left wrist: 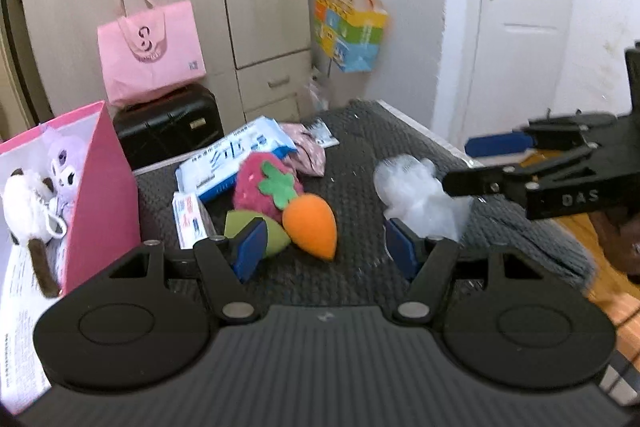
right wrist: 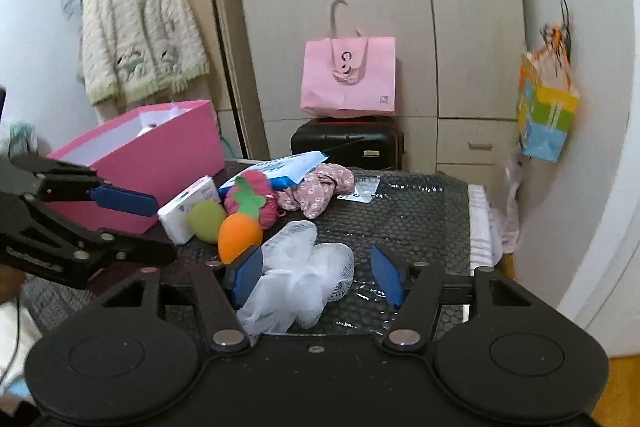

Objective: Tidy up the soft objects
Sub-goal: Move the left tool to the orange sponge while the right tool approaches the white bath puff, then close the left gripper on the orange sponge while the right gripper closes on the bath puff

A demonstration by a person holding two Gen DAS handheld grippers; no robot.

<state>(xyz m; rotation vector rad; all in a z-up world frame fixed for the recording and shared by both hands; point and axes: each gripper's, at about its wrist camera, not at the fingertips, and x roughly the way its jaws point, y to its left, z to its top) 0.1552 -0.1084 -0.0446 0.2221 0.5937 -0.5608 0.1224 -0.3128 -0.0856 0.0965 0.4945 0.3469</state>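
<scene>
pink box [left wrist: 102, 187] at far left holds plush toys [left wrist: 48, 183]; tissue pack [left wrist: 192, 217], green and orange sponges [left wrist: 310, 223], strawberry plush [left wrist: 260, 183] crowd beside it. left gripper [left wrist: 326, 247] spread, empty. white mesh puff [right wrist: 300, 275] lies between right gripper [right wrist: 316, 275]'s spread fingers.

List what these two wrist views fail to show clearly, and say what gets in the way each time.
- Pink box contents: right wrist view, its wall hides them.
- Green sponge: left wrist view, partly behind the left gripper pad.
- Blue pack lettering: too blurred.
- White mesh puff: near edge behind the right gripper body.
</scene>
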